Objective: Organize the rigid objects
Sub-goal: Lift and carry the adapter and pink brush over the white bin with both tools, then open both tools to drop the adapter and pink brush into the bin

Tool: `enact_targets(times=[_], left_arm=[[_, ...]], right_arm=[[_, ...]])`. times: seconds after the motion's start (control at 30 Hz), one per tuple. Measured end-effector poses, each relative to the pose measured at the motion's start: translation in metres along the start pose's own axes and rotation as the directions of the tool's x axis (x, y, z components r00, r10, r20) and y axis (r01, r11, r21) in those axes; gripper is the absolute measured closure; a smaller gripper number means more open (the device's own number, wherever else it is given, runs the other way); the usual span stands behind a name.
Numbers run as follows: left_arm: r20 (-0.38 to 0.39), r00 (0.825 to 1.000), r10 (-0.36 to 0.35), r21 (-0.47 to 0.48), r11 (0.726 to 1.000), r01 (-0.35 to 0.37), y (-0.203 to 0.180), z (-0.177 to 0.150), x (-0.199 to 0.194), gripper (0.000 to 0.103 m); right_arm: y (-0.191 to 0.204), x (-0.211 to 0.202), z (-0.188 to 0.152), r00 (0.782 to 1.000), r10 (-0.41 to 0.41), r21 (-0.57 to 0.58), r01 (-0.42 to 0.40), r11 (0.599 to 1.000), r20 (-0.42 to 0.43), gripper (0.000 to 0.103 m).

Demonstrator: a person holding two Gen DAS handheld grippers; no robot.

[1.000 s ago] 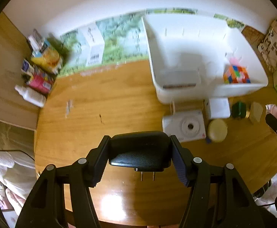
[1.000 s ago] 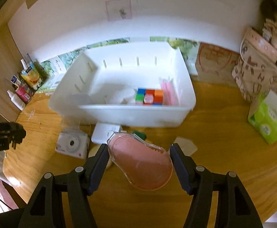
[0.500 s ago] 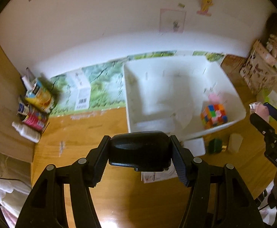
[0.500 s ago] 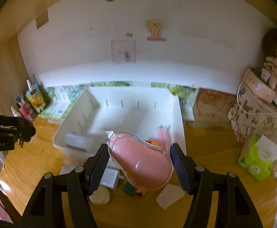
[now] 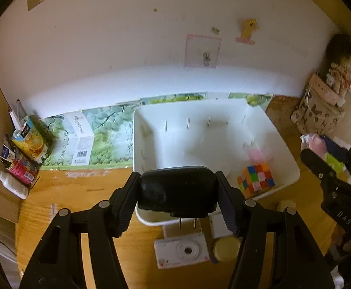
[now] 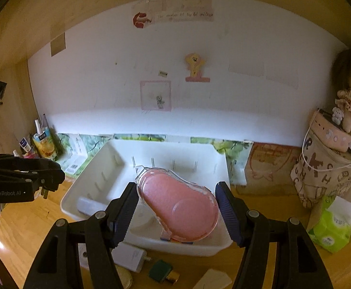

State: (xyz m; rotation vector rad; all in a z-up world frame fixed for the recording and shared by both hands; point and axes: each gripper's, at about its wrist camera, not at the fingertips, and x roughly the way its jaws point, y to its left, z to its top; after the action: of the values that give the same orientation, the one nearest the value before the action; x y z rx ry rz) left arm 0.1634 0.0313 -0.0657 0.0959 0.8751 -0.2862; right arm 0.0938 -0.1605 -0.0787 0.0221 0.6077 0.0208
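Note:
My left gripper is shut on a black plug adapter, prongs pointing down, held over the near rim of the white bin. My right gripper is shut on a pink pear-shaped clear case above the same bin. Inside the bin lie a colourful cube and a pink item. In the right wrist view the left gripper shows at the left edge with the adapter's prongs hanging. The right gripper shows at the right edge of the left wrist view.
On the wooden table before the bin lie a white camera-like box, a yellow round lid, a white charger, a green bottle and a white pad. Bottles and cartons crowd the left corner. A green tissue pack, fabric bag and doll stand right.
Both grippers rose and tilted up with their loads. The bin now sits lower in both views, and more wall shows. The adapter moved from over the table to over the bin's near rim.

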Motion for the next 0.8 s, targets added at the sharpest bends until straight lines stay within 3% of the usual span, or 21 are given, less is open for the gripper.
enact_targets(times=[0.27,0.8], left_arm=[[0.046,0.999,-0.025,-0.042,0.999,0.027,0.003,0.005,0.017,0.038],[-0.026,0.999,-0.040,-0.046,0.998,0.039,-0.001,0.007,0.053,0.038]], right_arm=[[-0.004,0.027,-0.005,1.000,0.010,0.005,-0.010,1.000,-0.015,0.036],[-0.012,0.051,-0.011,0.998,0.017,0.040,-0.015,0.999,-0.059,0.036]])
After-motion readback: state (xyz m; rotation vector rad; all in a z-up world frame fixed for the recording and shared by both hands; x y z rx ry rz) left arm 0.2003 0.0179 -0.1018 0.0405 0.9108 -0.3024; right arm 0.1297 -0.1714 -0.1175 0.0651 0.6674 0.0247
